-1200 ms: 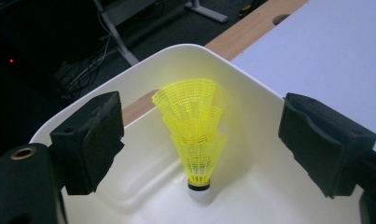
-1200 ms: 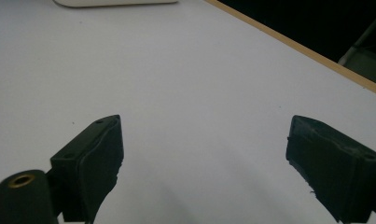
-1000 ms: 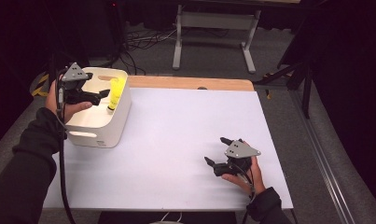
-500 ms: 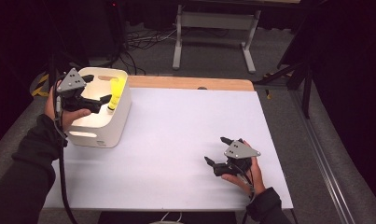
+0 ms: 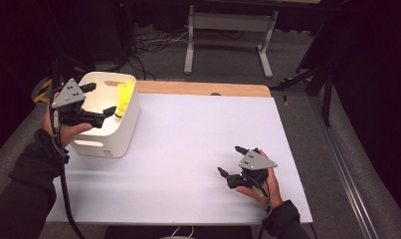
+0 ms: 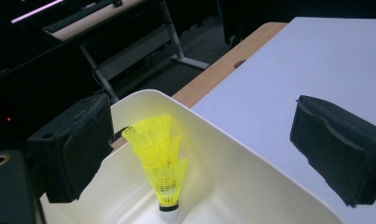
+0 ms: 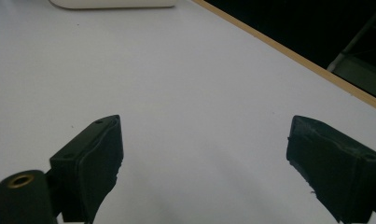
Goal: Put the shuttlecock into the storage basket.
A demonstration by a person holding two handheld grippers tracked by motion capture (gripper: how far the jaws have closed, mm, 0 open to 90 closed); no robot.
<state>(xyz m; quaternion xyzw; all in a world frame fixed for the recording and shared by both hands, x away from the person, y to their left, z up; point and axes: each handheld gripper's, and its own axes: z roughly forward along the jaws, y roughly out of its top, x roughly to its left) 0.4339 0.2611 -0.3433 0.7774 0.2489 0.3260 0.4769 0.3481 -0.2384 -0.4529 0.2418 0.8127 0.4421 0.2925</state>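
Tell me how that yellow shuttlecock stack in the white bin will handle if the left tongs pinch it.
The shuttlecock stack looks like thin plastic mesh, so it is probably very light and may flex under a hard pinch. It stands tall on one small cork base, so a nudge would likely tip it against the white bin wall. Nested skirts might slide apart when lifted.

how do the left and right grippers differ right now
The left gripper is held up over the white bin, by the yellow shuttlecocks. The right gripper sits low on the bare white table, far from the bin. Both are open and hold nothing.
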